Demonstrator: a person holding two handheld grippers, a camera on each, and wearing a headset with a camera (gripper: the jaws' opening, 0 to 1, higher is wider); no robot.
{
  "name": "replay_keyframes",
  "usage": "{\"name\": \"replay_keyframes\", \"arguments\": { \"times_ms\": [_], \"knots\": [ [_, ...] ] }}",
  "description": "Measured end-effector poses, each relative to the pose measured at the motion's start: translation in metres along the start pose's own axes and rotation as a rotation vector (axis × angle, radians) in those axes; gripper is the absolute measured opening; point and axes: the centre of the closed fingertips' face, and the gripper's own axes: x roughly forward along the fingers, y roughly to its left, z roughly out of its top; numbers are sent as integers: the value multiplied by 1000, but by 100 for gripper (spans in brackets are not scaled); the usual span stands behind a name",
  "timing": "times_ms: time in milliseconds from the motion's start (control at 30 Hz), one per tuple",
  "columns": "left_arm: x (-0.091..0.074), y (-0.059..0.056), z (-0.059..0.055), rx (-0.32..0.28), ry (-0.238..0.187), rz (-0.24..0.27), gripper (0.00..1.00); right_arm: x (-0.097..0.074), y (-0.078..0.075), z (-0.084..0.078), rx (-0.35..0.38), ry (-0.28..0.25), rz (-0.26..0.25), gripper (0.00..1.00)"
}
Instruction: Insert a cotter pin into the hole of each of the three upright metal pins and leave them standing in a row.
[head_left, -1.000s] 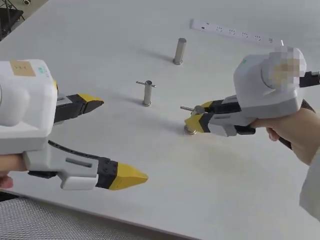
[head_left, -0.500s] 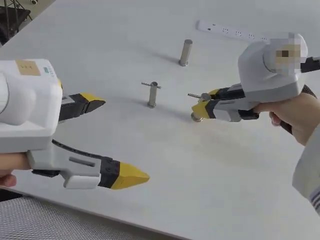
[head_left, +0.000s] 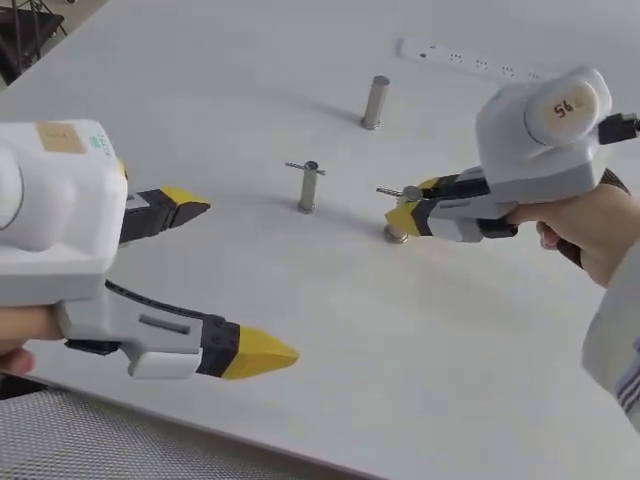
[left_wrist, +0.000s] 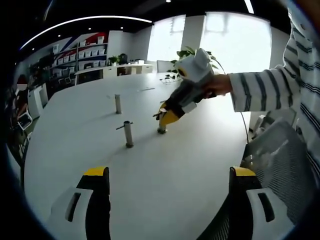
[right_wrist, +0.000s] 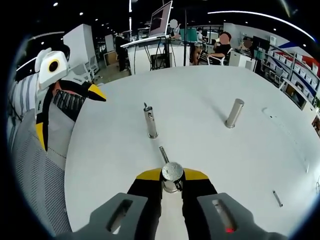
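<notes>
Nearest, at 8 o'clock in the head view, the left hand-held gripper (head_left: 225, 280) is held over the surface (head_left: 350, 380), its jaws spread wide with nothing between them.

Farther in, at 3 o'clock, the right hand-held gripper (head_left: 400, 217) is clamped on the upper part of the near pin (head_left: 396, 235), whose foot is set on the surface. The near cotter (head_left: 385, 190) is seen projecting level from the pin's head toward 9 o'clock. In the right gripper view it runs away from the jaws toward 12 o'clock. How far it passes through the hole cannot be told.

The step in hand is judged to be the seating of this cotter. It is best done with the pin kept vertical and its foot flat, and the cotter pressed along its own line. The jaws are then best parted evenly and drawn back level, so that the pin is not tipped.

Beyond, at 10 o'clock from the near pin, the middle pin (head_left: 308, 190) is stood upright, long axis vertical. The middle cotter (head_left: 305, 167) is carried across its top, horizontal, pointing 9 to 3 o'clock.

Farthest, toward 12 o'clock, the far pin (head_left: 375, 102) is stood upright with no cotter seen in it. A thin rod (right_wrist: 276, 198), at 4 o'clock in the right gripper view, is perhaps the remaining cotter. A power strip (head_left: 470, 60) is laid past the far pin.
</notes>
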Motion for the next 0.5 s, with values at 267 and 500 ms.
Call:
{"name": "replay_keyframes", "arguments": {
  "times_ms": [267, 500],
  "knots": [
    [0, -2, 14, 13, -32, 5, 96, 0, 2, 1, -14, -18, 8, 9],
    [1, -4, 15, 18, -32, 6, 97, 1, 1, 1, -19, -31, 3, 9]
  ]
}}
